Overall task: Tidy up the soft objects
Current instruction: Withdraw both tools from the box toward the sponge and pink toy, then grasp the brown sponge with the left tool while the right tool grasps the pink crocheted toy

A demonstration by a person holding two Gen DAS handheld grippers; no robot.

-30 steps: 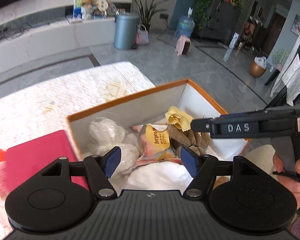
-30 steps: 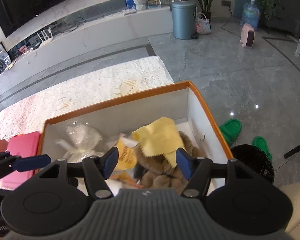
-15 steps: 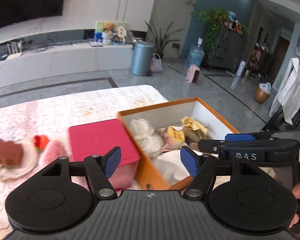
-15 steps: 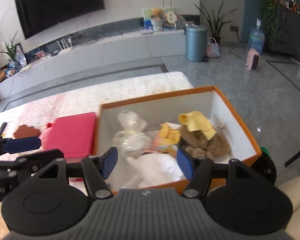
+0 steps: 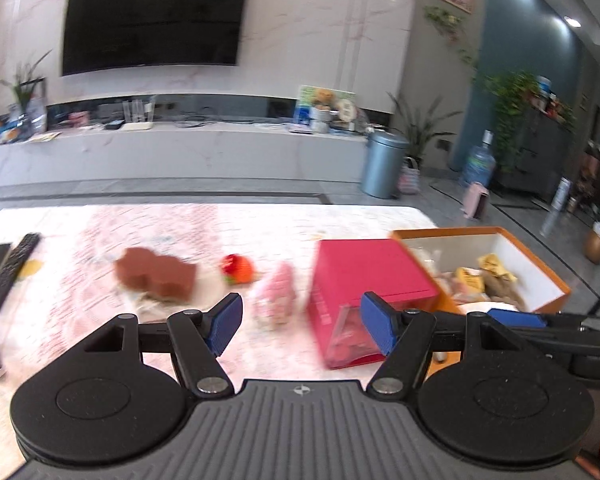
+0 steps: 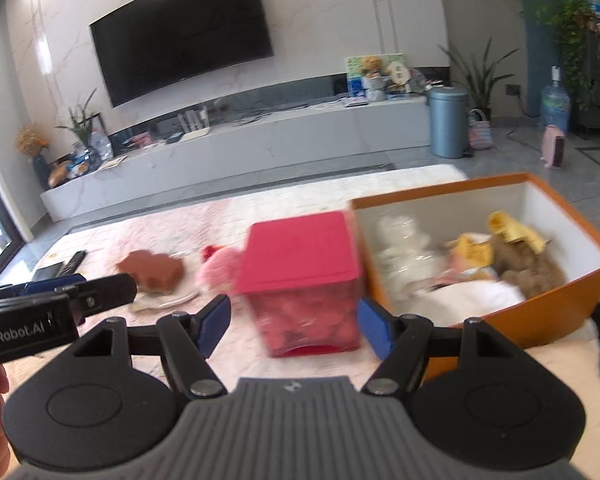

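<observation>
On a lace-patterned table [image 5: 148, 224], a brown block-shaped toy [image 5: 156, 276], a fuzzy pink toy [image 5: 278, 294] and a red-lidded box [image 6: 300, 248] sat left of an orange carton [image 6: 548, 320] — soft things heaped inside. The left gripper [image 5: 300, 324] gaped empty; the right gripper [image 6: 294, 322] had just been widening, holding nothing.

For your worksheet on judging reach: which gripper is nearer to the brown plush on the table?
Left. The left gripper faces the table just right of the brown plush; the right gripper sits further right, before the red box.
</observation>
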